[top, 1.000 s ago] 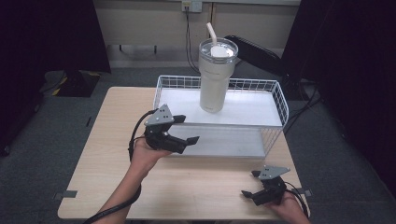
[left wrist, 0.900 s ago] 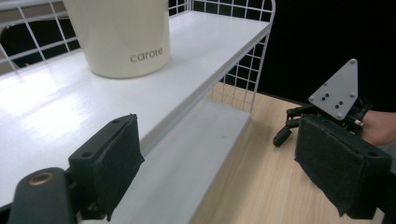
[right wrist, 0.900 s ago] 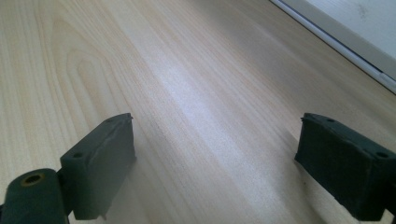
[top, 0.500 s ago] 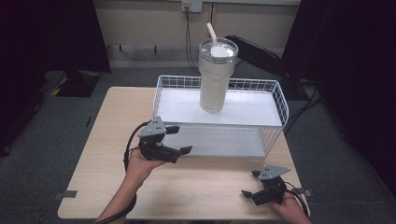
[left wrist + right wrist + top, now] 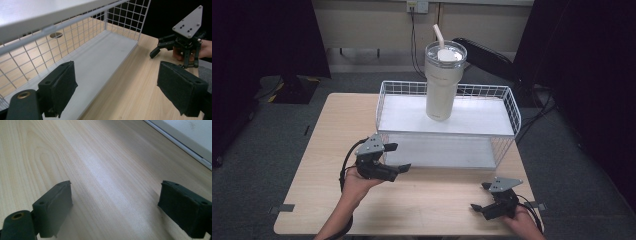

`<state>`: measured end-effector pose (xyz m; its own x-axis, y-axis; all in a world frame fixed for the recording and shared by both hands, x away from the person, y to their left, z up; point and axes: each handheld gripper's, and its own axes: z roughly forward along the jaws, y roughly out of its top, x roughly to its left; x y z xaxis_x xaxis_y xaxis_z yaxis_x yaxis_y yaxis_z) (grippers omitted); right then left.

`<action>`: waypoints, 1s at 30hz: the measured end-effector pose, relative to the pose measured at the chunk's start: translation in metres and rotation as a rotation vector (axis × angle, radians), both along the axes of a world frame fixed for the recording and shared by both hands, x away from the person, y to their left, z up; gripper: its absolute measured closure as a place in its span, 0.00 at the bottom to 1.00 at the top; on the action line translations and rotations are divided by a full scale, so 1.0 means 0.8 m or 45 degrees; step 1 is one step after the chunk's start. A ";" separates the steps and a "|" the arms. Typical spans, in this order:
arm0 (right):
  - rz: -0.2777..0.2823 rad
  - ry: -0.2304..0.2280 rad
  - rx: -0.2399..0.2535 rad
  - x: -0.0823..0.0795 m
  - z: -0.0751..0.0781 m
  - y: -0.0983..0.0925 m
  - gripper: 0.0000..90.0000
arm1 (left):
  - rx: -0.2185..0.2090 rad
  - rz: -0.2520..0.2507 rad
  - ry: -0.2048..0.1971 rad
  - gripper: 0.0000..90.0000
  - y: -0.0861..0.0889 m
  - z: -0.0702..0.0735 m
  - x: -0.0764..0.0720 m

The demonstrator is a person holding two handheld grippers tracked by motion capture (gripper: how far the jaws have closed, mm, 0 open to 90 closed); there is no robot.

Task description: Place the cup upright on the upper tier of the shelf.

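as the left gripper (image 5: 394, 157) backs off the wire rack (image 5: 512, 107), the tumbler (image 5: 442, 82) stands placed on top.
both grippers' fingers spread and empty; right gripper (image 5: 479, 206) low over the bench (image 5: 322, 150).

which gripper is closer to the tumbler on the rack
Left. The left gripper is at the rack's front left, below the tumbler; the right gripper sits near the table's front right corner.
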<state>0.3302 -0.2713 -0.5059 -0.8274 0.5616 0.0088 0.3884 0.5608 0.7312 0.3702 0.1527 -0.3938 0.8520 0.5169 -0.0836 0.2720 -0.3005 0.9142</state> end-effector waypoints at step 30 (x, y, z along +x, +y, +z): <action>-0.001 0.000 0.000 0.000 0.000 0.000 0.12 | 0.220 0.069 0.179 0.17 0.045 -0.109 -0.011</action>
